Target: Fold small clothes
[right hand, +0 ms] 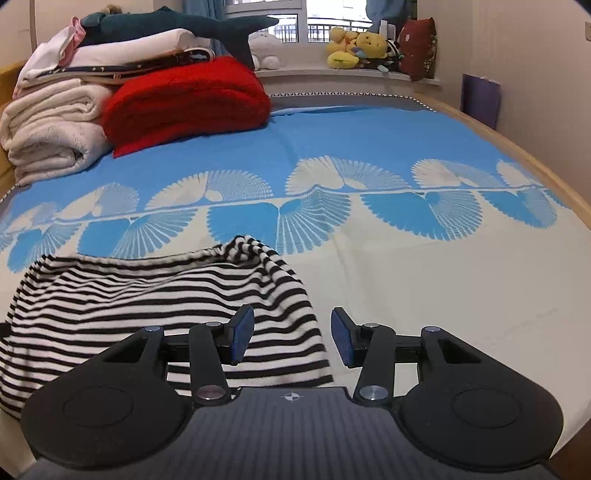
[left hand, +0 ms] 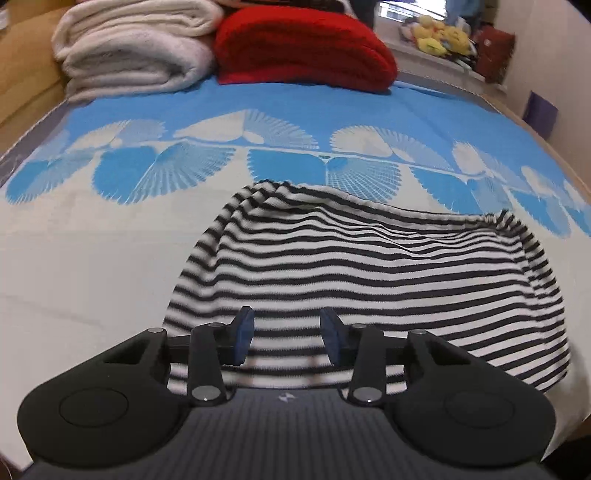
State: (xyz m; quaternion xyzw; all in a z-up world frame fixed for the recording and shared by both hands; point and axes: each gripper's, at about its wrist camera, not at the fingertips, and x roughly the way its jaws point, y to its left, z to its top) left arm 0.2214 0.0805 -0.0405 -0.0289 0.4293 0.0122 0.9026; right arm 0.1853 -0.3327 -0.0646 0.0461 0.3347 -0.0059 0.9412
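Tongs (left hand: pixel 287 334) (right hand: pixel 291 336) both gape over striped garment (left hand: pixel 369 273).

Bed (right hand: pixel 424 147) with blue bedspread, bright window (right hand: pixel 295 22), beige wall (right hand: pixel 535 55)

Blue-and-cream patterned bedspread (right hand: pixel 369 133) lying ahead, red blanket (right hand: pixel 184 99) and white blankets (right hand: pixel 51 125) sitting far-left, plush toys (right hand: pixel 354 46) resting beyond.

The striped garment (left hand: pixel 369 280) has its near hem hidden behind the left gripper (left hand: pixel 287 336) at six o'clock. In the right wrist view it runs off the frame at nine o'clock. The plush toys (left hand: pixel 439 35) at one o'clock are blurred.
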